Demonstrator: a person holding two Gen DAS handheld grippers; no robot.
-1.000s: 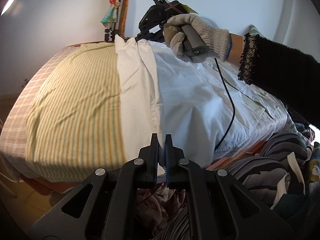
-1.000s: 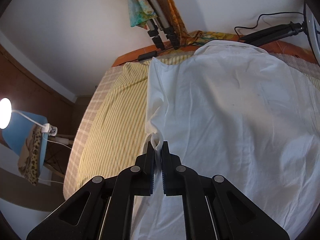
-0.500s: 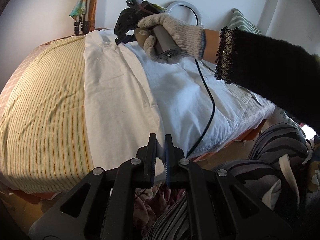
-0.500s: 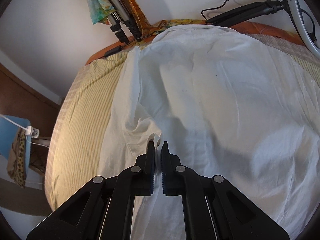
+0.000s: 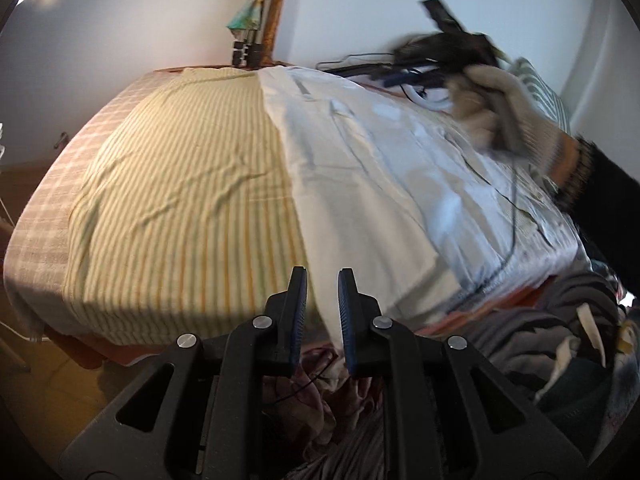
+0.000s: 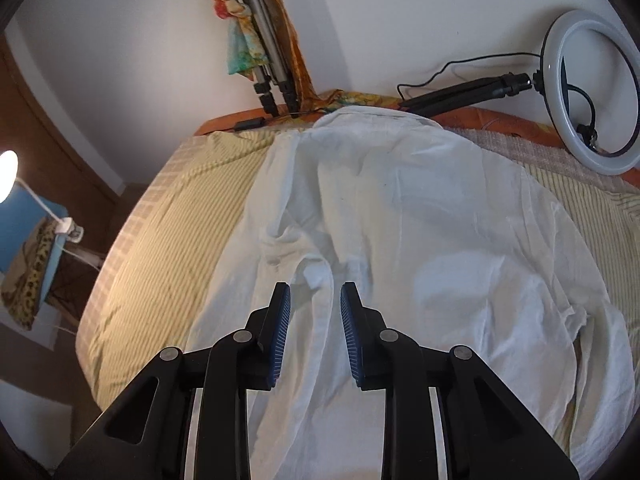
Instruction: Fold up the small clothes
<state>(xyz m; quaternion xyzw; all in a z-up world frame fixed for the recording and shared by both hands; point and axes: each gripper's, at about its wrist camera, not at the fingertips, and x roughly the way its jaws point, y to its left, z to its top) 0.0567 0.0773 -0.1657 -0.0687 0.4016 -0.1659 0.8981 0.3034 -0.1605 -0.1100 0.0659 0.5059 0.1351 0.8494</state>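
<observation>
White shirt [image 6: 400, 216] spread flat over striped bedspread [image 5: 180, 200], collar toward far edge of bed, left side folded inward along straight crease. Left gripper [image 5: 322, 300] at near edge of bed, jaws apart, empty. Right gripper [image 6: 315, 320] over shirt, jaws apart, empty. Gloved hand [image 5: 504, 116] blurred. Ring light [image 6: 592, 92] at far right corner.

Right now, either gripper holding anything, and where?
Nothing held. Left gripper and right gripper are both open, fingers apart over the white shirt.
</observation>
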